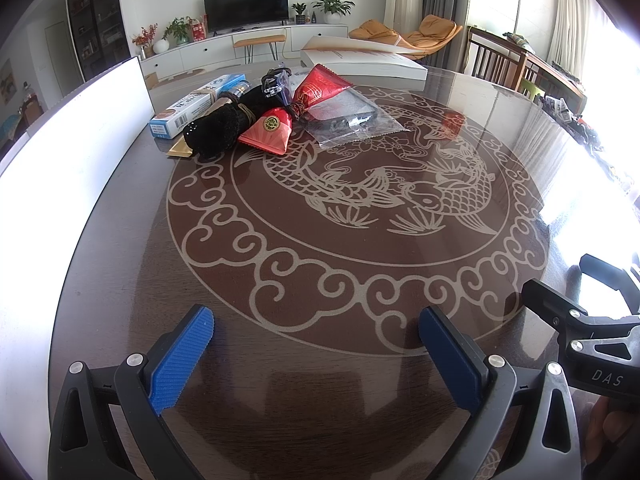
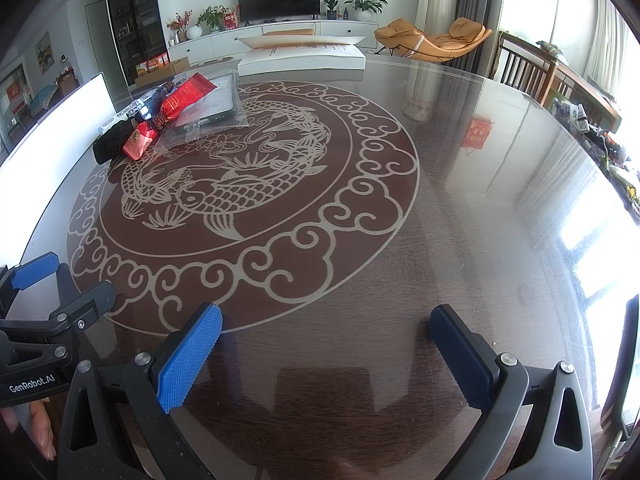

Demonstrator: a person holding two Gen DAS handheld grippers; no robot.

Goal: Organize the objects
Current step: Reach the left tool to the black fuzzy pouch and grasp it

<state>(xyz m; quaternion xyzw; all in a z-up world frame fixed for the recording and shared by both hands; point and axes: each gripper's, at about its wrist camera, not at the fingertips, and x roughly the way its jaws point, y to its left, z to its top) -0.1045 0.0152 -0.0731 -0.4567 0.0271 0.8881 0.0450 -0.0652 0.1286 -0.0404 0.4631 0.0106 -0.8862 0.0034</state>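
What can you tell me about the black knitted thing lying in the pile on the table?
The black knitted thing looks like a soft, rolled or folded textile, perhaps a glove or sock, with small shiny studs near its closer end. It lies on its side on the table, at the left of the pile. A brownish cord wraps its far part. It rests against the blue-and-white box behind and touches the red pouch to its right.

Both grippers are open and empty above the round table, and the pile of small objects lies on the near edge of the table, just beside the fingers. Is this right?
Not quite. Both the left gripper and the right gripper are open and empty above the round table, but the pile of small objects lies on the far side, well away from the fingers, as the left wrist view shows.
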